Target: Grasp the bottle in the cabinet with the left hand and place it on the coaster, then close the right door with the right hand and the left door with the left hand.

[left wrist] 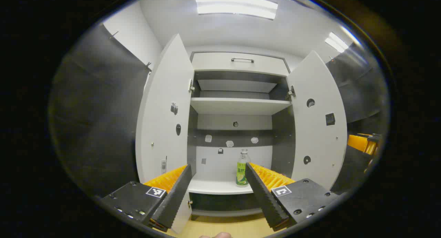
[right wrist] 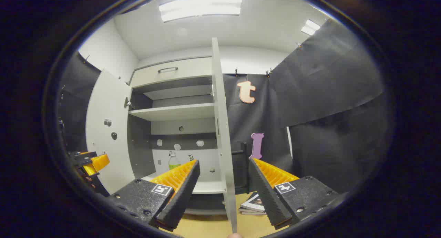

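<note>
The left tongs (left wrist: 217, 183) gape apart, holding nothing, aimed into the open cabinet (left wrist: 237, 105). The bottle (left wrist: 243, 167) stands upright on the bottom shelf (left wrist: 213, 187), at about 1 o'clock from their gap. The right tongs (right wrist: 224, 183) are also apart, straddling the right door (right wrist: 222, 134) edge without touching it.

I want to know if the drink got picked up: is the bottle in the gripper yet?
No, the bottle stands on the cabinet shelf, beyond the open left gripper.
</note>
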Motion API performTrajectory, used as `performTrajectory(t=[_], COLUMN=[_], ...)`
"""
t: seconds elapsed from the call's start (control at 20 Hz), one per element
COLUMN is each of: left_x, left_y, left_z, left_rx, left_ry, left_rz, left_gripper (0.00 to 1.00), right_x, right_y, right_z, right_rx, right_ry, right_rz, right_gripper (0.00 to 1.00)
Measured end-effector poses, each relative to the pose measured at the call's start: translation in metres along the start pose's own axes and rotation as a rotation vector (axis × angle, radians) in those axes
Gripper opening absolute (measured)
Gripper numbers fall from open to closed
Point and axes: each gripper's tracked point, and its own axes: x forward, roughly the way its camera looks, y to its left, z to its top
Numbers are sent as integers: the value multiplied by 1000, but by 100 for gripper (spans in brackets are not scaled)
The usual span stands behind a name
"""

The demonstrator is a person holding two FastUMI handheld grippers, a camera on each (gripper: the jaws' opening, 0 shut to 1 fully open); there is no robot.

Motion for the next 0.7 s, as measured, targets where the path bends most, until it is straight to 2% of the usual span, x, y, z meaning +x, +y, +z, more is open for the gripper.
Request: performTrajectory(t=[0.15, 0.2, 0.3, 0.35, 0.5, 0.7], left_x=[5, 7, 10, 13, 21, 38], left_y=[5, 6, 9, 9, 8, -6], left_z=[3, 3, 4, 5, 10, 9], left_rx=[-17, -18, -9, -1, 12, -41], left_ry=[8, 17, 40, 42, 30, 29], left_rz=[18, 14, 10, 9, 15, -22], left_gripper=[100, 100, 100, 100, 100, 100], right_x=[0, 0, 1, 2, 4, 6], right_y=[0, -1, -4, -5, -4, -5], right_z=[-2, -3, -5, -6, -5, -5], right_rx=[-19, -19, -15, -15, -21, -13], right_ry=[4, 5, 8, 11, 7, 3], right_rz=[9, 5, -4, -5, -3, -3], right_gripper=[93, 89, 89, 93, 94, 97])
